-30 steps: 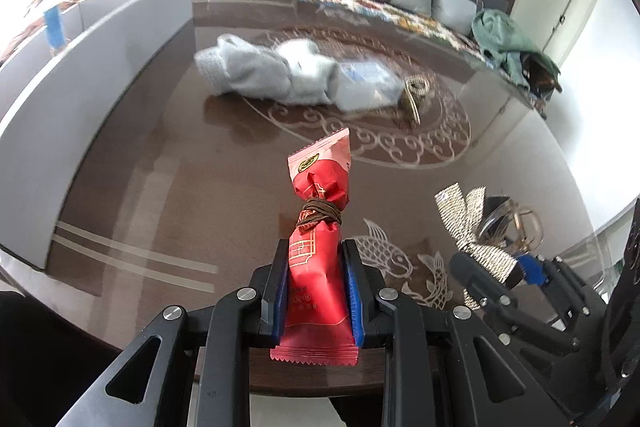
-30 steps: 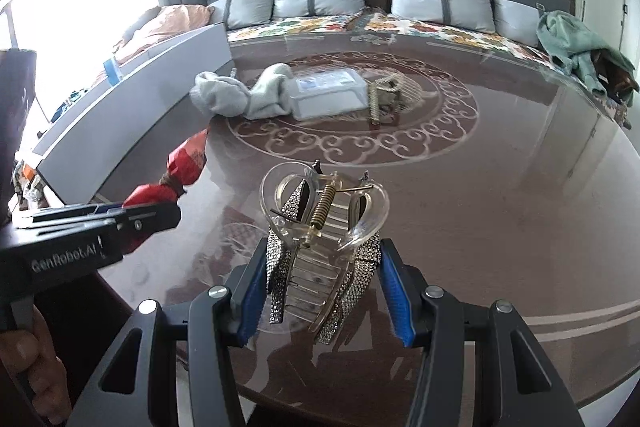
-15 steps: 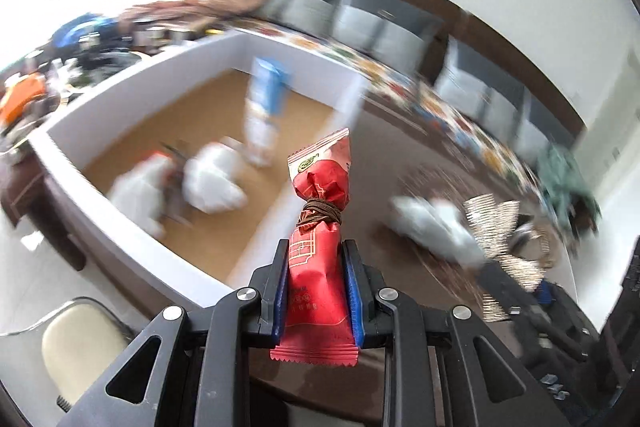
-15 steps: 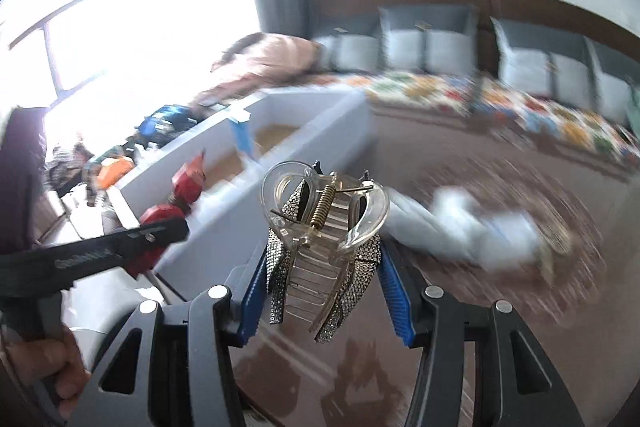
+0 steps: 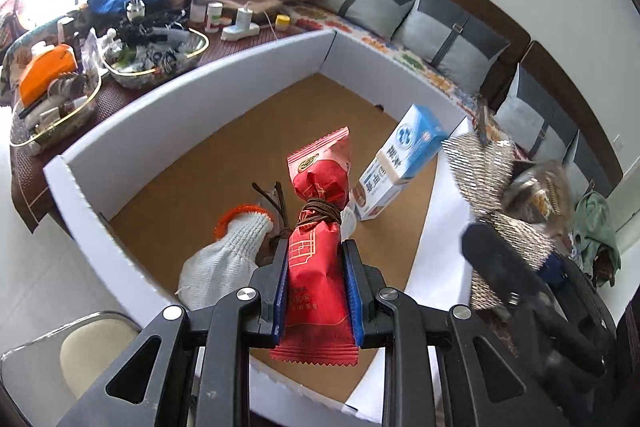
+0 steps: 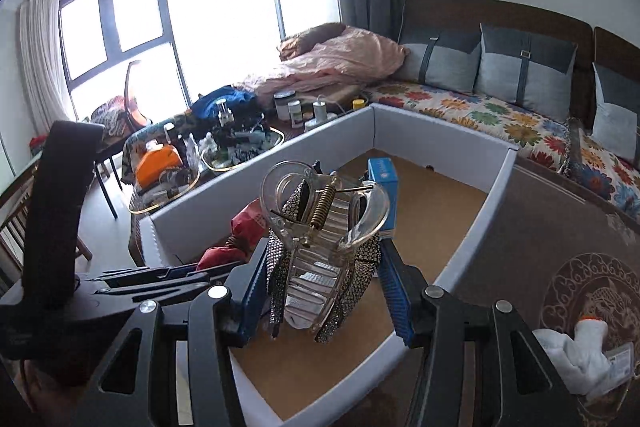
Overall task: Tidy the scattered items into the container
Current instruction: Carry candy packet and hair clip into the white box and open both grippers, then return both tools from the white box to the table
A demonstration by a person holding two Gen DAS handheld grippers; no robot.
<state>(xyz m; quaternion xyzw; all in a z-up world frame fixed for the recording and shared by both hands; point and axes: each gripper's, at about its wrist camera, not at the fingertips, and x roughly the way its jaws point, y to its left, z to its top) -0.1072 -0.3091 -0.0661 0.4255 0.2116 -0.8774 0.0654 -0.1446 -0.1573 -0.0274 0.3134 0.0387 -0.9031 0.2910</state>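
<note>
A: What are the fingers doing?
B: The left gripper (image 5: 316, 291) clamps a red foil snack packet (image 5: 318, 227); the right gripper (image 6: 324, 291) pinches a clear rhinestone hair claw (image 6: 324, 227).
A: And the container?
B: The white-walled cardboard box (image 5: 192, 95) lies beneath both; a blue-white carton (image 5: 404, 163) stands at two o'clock.

A: Bench (image 6: 540, 227)?
B: Dark brown, patterned. A white-walled box (image 6: 460, 143) sits on it; a white cloth bundle (image 6: 576, 355) lies beside the round motif.
A: Anything more?
B: Nothing discernible.
</note>
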